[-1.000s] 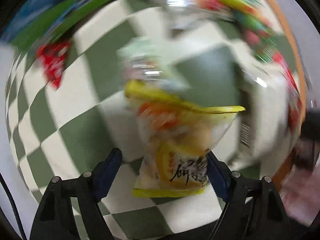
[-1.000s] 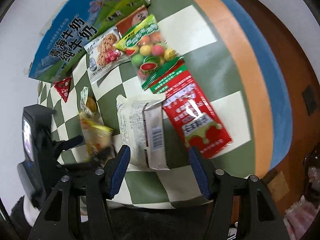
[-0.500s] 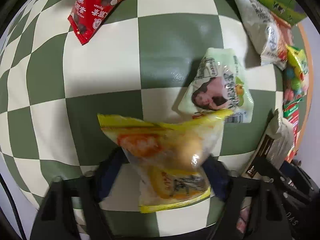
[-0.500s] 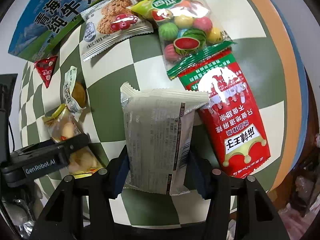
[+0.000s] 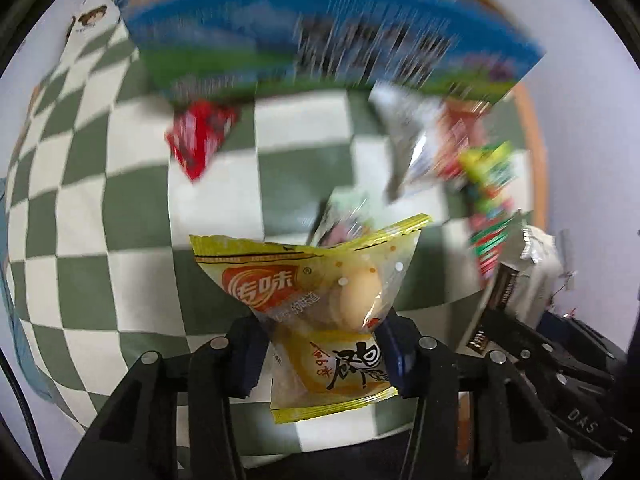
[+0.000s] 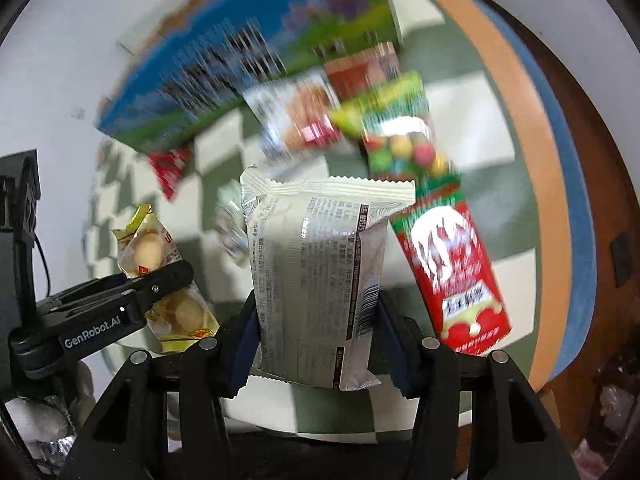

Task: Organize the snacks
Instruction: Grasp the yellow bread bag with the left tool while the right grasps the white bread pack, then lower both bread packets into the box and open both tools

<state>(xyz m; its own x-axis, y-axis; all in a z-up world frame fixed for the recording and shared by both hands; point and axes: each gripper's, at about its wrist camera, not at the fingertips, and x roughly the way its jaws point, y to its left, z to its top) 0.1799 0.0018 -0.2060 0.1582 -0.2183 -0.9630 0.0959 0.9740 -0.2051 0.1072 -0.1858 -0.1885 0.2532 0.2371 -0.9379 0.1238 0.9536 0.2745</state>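
You cannot read the blurred milk box (image 5: 320,40), and the snack packets (image 6: 360,120) beside it smear together in both views.

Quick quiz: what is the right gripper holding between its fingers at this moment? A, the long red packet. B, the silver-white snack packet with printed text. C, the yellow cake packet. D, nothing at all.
B: in the right wrist view the right gripper has both fingers pressed against the silver-white snack packet, while the yellow cake packet sits in the left gripper and the long red packet lies on the checkered cloth.
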